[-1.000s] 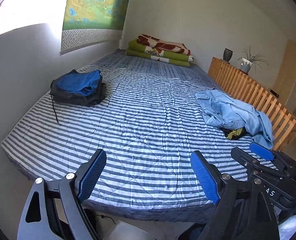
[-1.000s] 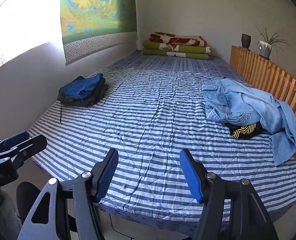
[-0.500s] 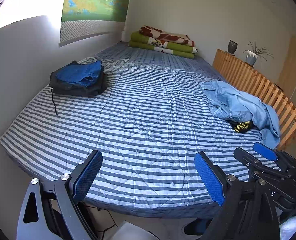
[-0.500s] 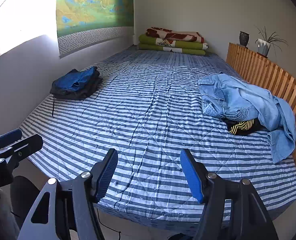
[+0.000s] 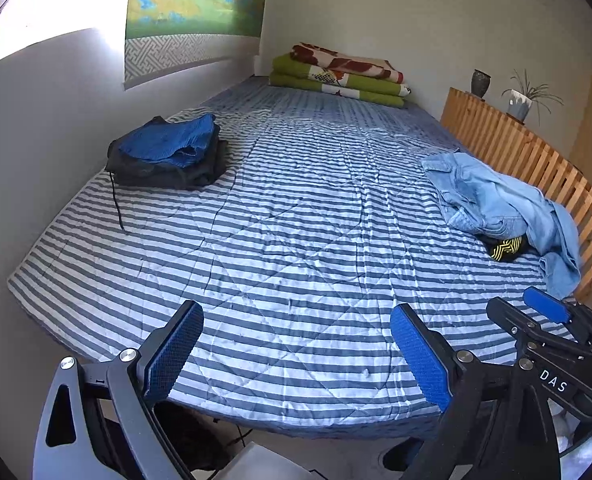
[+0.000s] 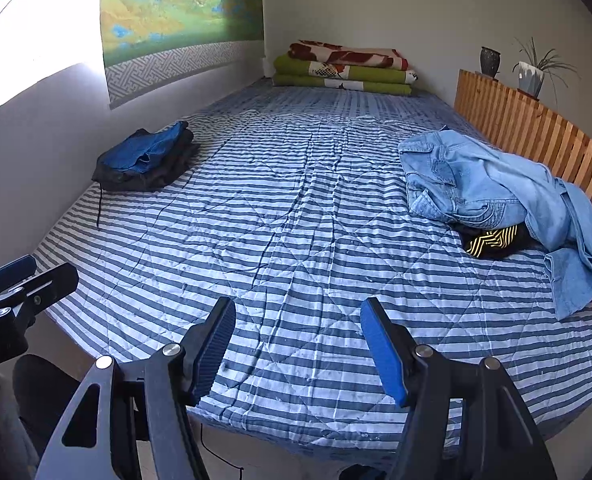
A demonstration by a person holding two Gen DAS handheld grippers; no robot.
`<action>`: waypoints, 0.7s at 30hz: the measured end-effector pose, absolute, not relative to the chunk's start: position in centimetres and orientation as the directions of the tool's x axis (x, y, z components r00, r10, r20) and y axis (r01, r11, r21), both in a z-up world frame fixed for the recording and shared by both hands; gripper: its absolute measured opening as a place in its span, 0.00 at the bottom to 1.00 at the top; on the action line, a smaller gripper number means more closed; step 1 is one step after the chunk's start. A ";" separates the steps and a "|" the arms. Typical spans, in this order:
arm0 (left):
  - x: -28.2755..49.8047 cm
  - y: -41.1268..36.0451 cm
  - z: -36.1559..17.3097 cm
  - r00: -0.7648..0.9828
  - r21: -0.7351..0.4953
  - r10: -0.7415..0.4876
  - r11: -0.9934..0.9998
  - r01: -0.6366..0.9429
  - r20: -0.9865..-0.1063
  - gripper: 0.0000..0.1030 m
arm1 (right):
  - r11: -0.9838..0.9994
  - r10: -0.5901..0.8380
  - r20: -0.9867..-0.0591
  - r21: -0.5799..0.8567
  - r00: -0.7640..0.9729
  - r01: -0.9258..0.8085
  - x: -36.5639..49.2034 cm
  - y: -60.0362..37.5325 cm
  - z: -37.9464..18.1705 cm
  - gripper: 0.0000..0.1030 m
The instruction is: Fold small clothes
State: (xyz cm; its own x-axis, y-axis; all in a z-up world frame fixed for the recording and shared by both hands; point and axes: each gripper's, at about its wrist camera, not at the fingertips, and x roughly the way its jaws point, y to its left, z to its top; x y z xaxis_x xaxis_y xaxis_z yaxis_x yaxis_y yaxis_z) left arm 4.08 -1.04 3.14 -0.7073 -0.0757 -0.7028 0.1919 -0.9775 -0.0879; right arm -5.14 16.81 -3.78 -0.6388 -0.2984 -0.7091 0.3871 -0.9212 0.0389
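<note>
we are looking from both wrists over the striped bed's (image 5: 296, 208) foot end. both are sharing its whole length.

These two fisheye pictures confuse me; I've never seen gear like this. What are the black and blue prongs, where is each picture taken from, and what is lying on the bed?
The prongs are two-finger grippers that a person holds, one in each hand; there is no robot arm. Each gripper carries a camera looking forward along its fingers. One picture comes from the left gripper, the other from the right gripper. Both are open and hold nothing.

Both look over a striped bed. On its left side, by the wall, lies a neat stack of folded clothes, blue on top of black. On the right, by the wooden slats, is a loose heap of light denim clothes with a black-and-yellow garment poking out underneath. Folded blankets sit at the far end.
</note>
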 end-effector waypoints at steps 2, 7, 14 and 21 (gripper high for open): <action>3.8 -0.9 3.0 -0.706 -0.081 -0.081 -0.978 0.192 -0.704 0.94 | -0.924 -0.295 -0.711 0.043 -0.638 0.380 -5.5 16.9 -3.9 0.59; 3.2 -1.2 2.7 -0.704 -0.074 -0.097 -0.975 0.208 -0.704 0.94 | -0.926 -0.292 -0.716 0.045 -0.634 0.375 -5.8 16.9 -4.2 0.59; 2.8 -1.8 2.4 -0.699 -0.072 -0.108 -0.972 0.223 -0.706 0.94 | -0.927 -0.286 -0.722 0.041 -0.630 0.373 -6.2 16.6 -4.4 0.59; 2.6 -2.4 2.0 -0.699 -0.074 -0.111 -0.971 0.229 -0.707 0.94 | -0.928 -0.282 -0.729 0.042 -0.623 0.371 -6.2 16.3 -4.7 0.59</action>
State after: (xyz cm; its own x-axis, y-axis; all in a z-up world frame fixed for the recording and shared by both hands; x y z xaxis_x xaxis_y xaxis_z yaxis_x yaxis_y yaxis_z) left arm 2.64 -2.38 2.03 -0.6987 -0.1114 -0.7067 0.2292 -0.9706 -0.0737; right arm -6.17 16.25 -4.68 -0.6231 -0.2823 -0.7294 0.3713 -0.9276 0.0418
